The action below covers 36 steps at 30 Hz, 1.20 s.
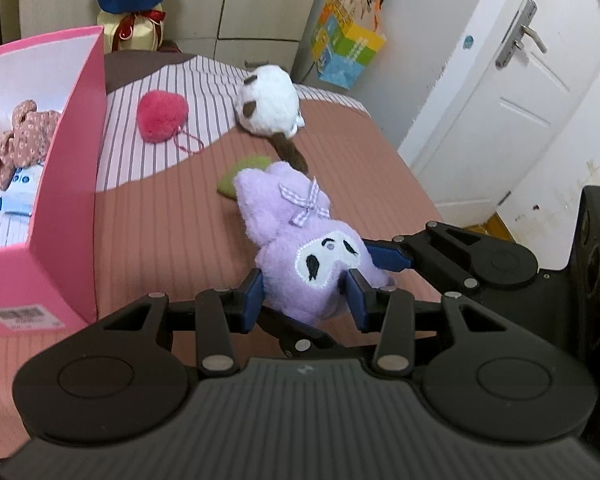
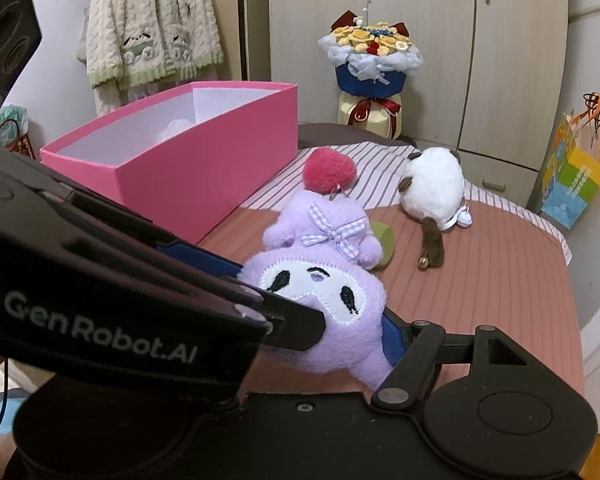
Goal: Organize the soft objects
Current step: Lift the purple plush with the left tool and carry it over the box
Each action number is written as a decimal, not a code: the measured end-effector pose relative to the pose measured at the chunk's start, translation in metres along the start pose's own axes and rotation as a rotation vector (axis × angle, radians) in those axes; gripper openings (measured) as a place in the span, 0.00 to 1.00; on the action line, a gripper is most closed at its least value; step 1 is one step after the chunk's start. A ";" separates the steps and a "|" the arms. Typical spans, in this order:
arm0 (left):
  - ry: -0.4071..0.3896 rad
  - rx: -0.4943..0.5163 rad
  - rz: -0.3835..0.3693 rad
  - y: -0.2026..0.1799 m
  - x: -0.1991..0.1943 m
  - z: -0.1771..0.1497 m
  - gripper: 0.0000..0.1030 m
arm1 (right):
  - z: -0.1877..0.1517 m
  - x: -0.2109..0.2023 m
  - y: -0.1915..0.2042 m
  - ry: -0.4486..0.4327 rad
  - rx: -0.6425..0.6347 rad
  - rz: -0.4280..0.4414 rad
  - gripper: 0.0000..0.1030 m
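A purple plush doll (image 1: 300,240) with a white face and a checked bow lies on the bed. My left gripper (image 1: 306,296) is shut on its head, one blue pad on each side. My right gripper (image 2: 340,332) also grips the doll (image 2: 324,280); its blue pad (image 1: 388,258) presses the doll's right side in the left wrist view. The left gripper's body hides the right gripper's left finger. A pink box (image 1: 72,184) stands at the left with soft items inside. A pink heart plush (image 1: 160,114), a white and brown plush (image 1: 270,100) and a green item (image 1: 240,176) lie beyond.
The bed (image 1: 172,224) has a ribbed pink cover and ends at the right near a white door (image 1: 512,92). A flower bouquet (image 2: 374,68) stands at the bed's far end before wardrobes. A colourful gift bag (image 2: 572,184) hangs at the right.
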<state>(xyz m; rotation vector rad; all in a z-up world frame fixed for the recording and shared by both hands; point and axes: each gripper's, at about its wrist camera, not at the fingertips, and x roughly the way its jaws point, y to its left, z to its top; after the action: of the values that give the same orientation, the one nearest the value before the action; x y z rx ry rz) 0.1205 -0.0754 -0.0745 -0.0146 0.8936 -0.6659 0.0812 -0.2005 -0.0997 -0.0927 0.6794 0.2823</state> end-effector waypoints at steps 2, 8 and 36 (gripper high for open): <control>0.021 0.001 -0.008 0.001 -0.004 -0.002 0.40 | -0.001 -0.003 0.004 0.014 -0.004 0.001 0.73; 0.077 0.006 -0.034 0.008 -0.025 -0.004 0.40 | 0.003 -0.016 0.020 0.052 -0.050 0.033 0.73; -0.071 -0.031 -0.024 0.063 -0.148 0.005 0.41 | 0.070 -0.059 0.098 -0.074 -0.241 0.183 0.74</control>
<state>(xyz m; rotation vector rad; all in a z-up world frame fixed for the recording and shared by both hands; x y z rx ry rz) 0.0922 0.0546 0.0168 -0.0760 0.8366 -0.6702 0.0513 -0.1077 -0.0073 -0.2498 0.5792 0.5413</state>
